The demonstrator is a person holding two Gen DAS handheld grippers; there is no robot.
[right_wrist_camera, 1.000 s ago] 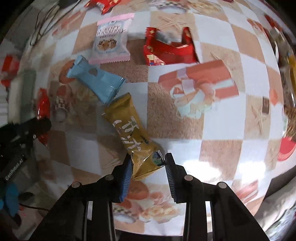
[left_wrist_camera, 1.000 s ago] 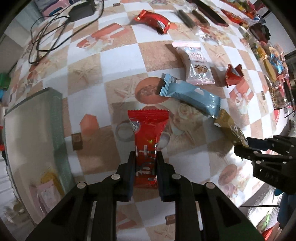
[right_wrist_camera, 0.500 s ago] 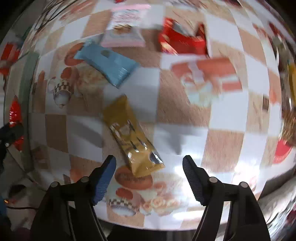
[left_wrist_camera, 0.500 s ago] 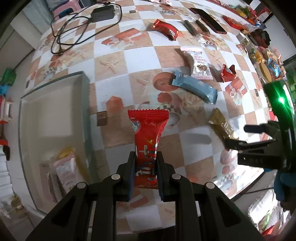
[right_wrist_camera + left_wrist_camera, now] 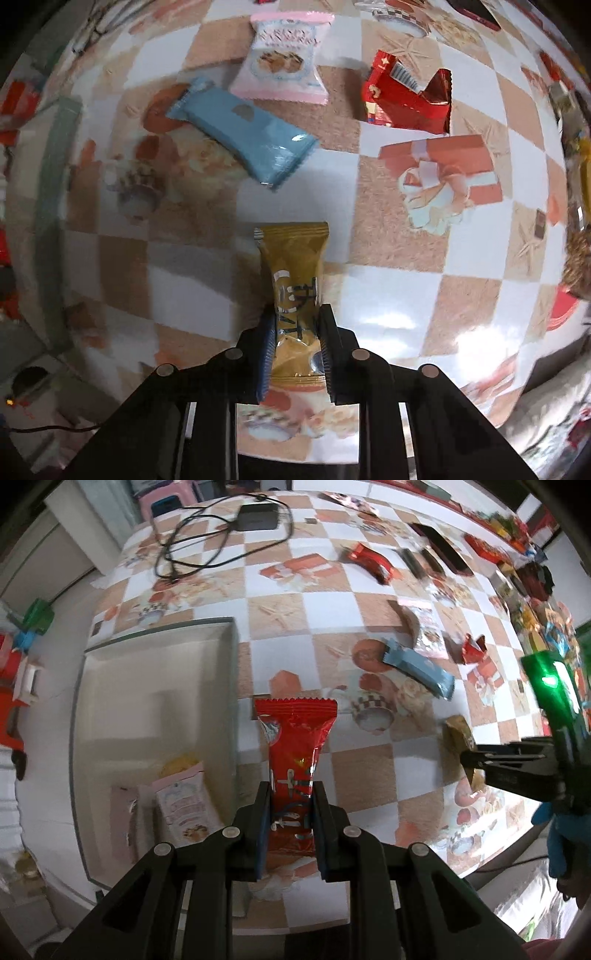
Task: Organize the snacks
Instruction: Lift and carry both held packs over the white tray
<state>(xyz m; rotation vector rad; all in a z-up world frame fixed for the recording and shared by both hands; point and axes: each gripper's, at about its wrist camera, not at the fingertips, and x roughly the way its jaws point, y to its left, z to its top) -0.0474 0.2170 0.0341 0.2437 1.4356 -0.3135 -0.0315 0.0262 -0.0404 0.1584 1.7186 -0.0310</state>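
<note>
Only my left wrist view shows the tray (image 5: 155,672), with pale snack packets (image 5: 184,805) lying in its near end; the right wrist view shows just its green edge. My left gripper (image 5: 290,827) is clamped on a red snack bar (image 5: 295,746), held above the table (image 5: 332,620) just right of the tray wall. My right gripper (image 5: 295,350) is pinched on a gold snack bar (image 5: 293,273), lifted over the checkered cloth, with a blue packet (image 5: 243,129) lying beyond it.

A checkered table (image 5: 332,605) carries a box (image 5: 79,716) at nine o'clock and a charger (image 5: 258,517) at twelve. Blue bar (image 5: 243,129), pink pack (image 5: 284,59) and red wrapper (image 5: 406,99) lie scattered toward two o'clock.
</note>
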